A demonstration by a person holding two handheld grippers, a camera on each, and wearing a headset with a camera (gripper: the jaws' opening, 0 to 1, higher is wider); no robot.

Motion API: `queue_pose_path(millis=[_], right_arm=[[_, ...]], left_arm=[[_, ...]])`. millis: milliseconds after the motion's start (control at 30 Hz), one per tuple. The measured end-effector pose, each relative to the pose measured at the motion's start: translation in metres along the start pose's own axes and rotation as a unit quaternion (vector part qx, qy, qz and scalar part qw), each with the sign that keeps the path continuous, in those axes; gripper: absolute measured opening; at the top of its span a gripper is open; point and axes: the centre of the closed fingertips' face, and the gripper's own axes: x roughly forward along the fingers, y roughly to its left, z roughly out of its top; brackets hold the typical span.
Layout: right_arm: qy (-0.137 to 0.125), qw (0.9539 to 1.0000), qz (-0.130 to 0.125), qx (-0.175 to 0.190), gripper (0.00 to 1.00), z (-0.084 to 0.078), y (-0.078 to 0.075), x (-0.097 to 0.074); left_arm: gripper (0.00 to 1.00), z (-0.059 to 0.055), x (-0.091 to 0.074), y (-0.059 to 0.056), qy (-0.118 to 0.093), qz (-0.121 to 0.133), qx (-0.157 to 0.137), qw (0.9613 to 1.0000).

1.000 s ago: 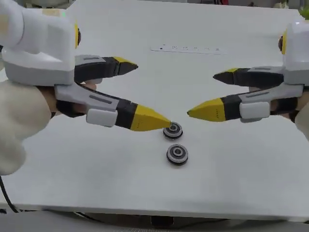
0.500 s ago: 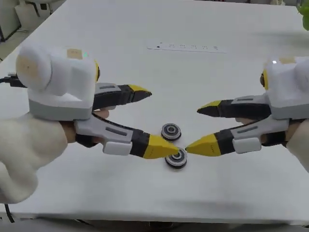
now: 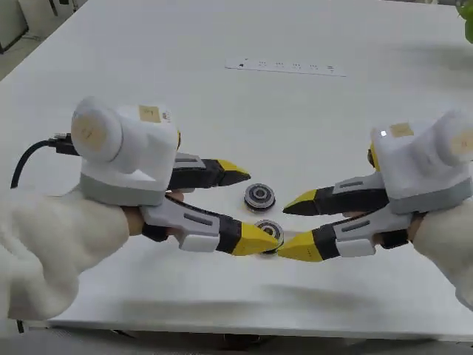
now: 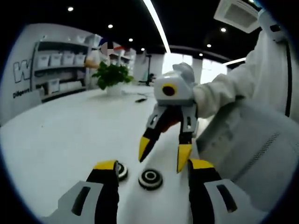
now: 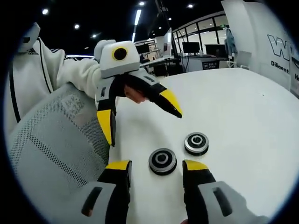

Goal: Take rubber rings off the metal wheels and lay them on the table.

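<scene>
On table (image 3: pixel 148 44), wheels (image 3: pixel 260 196) flat, hubs upward

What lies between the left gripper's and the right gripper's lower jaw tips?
The nearer metal wheel, flat on the table, lies between the lower tips of the left gripper and right gripper; the head view shows it.

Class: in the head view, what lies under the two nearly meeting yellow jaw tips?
A metal wheel with its black rubber ring, flat on the white table. The jaws cover its near edge, so contact there cannot be judged.
</scene>
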Motion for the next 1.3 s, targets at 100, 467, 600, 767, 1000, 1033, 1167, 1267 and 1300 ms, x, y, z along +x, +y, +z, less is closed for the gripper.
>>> queue_pose_path(millis=[100, 467, 600, 767, 1000, 1033, 1167, 1267, 1300], right_arm=[[0.010, 0.9999, -0.007, -0.004, 0.40, -0.006, -0.002, 0.003], [0.019, 0.9997, -0.013, -0.008, 0.30, -0.012, -0.007, 0.004], [0.021, 0.9996, -0.018, -0.007, 0.28, -0.014, -0.010, 0.004], [0.025, 0.9995, -0.019, -0.007, 0.26, -0.017, -0.012, 0.005], [0.032, 0.9993, -0.019, -0.009, 0.24, -0.020, -0.012, 0.007], [0.033, 0.9993, -0.018, -0.009, 0.24, -0.021, -0.012, 0.008], [0.036, 0.9991, -0.019, -0.010, 0.23, -0.022, -0.012, 0.009], [0.036, 0.9991, -0.021, -0.011, 0.22, -0.022, -0.013, 0.009], [0.034, 0.9991, -0.022, -0.011, 0.22, -0.021, -0.013, 0.009]], left_arm=[[0.54, -0.006, 0.004, -0.002, 0.006, -0.004, 0.006, 1.0000], [0.43, -0.016, 0.015, 0.002, 0.015, 0.003, 0.008, 0.9999], [0.37, -0.018, 0.018, 0.000, 0.016, -0.002, 0.014, 0.9998], [0.33, -0.025, 0.022, 0.000, 0.024, -0.004, 0.018, 0.9995], [0.30, -0.033, 0.027, -0.003, 0.039, -0.011, 0.025, 0.9989], [0.30, -0.034, 0.028, -0.003, 0.041, -0.011, 0.023, 0.9988], [0.29, -0.035, 0.028, -0.001, 0.042, -0.007, 0.021, 0.9989], [0.26, -0.037, 0.028, 0.003, 0.046, 0.001, 0.023, 0.9987], [0.26, -0.037, 0.028, 0.003, 0.047, 0.001, 0.023, 0.9986]])
